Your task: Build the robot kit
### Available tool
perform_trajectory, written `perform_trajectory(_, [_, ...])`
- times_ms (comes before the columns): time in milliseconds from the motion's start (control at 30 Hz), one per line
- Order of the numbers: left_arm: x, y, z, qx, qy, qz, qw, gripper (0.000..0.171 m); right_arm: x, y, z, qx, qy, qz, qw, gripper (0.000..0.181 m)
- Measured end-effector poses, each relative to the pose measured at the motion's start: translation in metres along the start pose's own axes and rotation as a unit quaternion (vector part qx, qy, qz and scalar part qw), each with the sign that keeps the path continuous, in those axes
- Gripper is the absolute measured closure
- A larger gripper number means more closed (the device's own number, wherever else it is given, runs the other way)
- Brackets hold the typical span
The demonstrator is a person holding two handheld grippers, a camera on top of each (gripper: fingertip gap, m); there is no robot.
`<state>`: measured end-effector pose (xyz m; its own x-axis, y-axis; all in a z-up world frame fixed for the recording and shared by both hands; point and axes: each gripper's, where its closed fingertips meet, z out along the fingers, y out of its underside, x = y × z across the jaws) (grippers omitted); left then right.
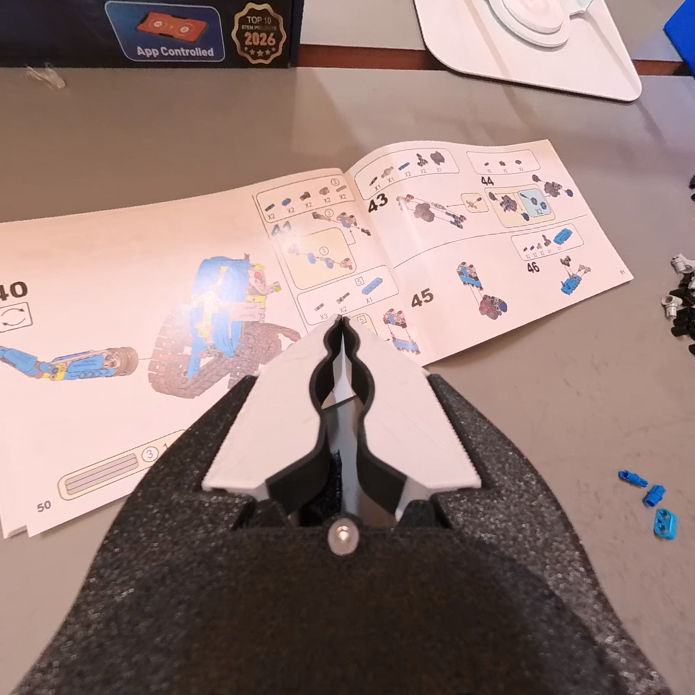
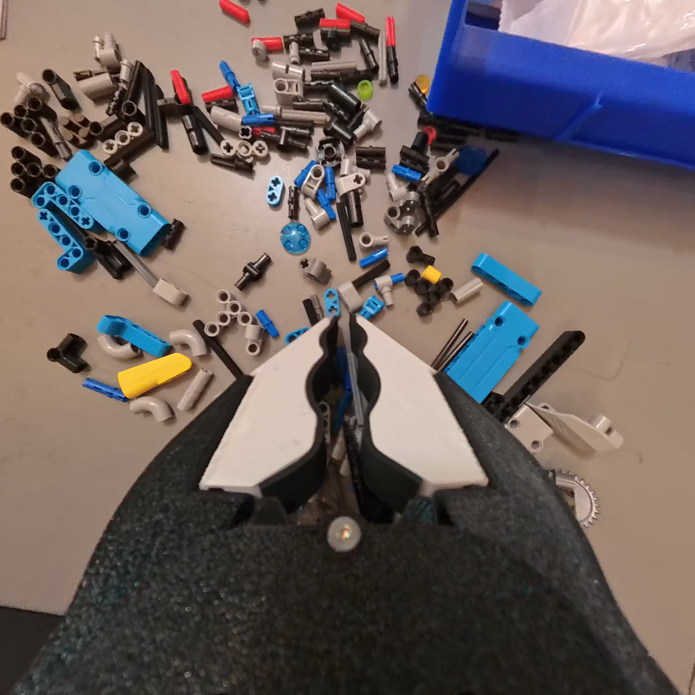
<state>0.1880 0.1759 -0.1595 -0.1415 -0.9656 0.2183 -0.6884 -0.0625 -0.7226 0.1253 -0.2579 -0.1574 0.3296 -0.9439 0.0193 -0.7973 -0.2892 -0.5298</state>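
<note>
Left tongs [image 1: 342, 319]: tips pressed together, nothing between them, hovering over the lower edge of an open instruction booklet [image 1: 263, 286] that lies flat on the grey tabletop [image 1: 489, 432]. At 4 o'clock from the tips, three small blue pieces [image 1: 652, 496] lie apart on the tabletop. At 12–1 o'clock, far side, a white tray [image 1: 545, 64]; at 11 o'clock a dark box [image 1: 150, 34] w/ printed panels. Small black & grey bits [image 1: 682, 301] at 3 o'clock, cut by the frame edge.

Right tongs [image 2: 343, 317]: pinching a thin grey axle [image 2: 353, 370] that runs lengthwise between the pads toward the tips. They sit over a scatter of building pieces [image 2: 263, 124] – black, grey, red, blue – spread from 9 to 2 o'clock. Just past the tips, a small blue two-hole link [image 2: 331, 301]. Yellow wedge piece [image 2: 152, 374] at 8 o'clock, blue panel [image 2: 492, 349] at 3 o'clock, grey gear [image 2: 579, 500] at 4 o'clock, partly hidden. Blue bin [image 2: 564, 86] at 1 o'clock.
</note>
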Motion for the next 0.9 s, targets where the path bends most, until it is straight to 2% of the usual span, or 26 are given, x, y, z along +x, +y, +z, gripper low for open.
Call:
perform_trajectory(767, [0.000,0.000,0.000,0.000,0.000,0.001,1.000,0.171,-0.004,-0.005,0.009,-0.009,-0.011,-0.023,1.000,0.174])
perform_trajectory(900, [0.000,0.000,0.000,0.000,0.001,0.000,1.000,0.171,-0.020,-0.018,-0.002,0.016,-0.026,-0.041,0.999,0.174])
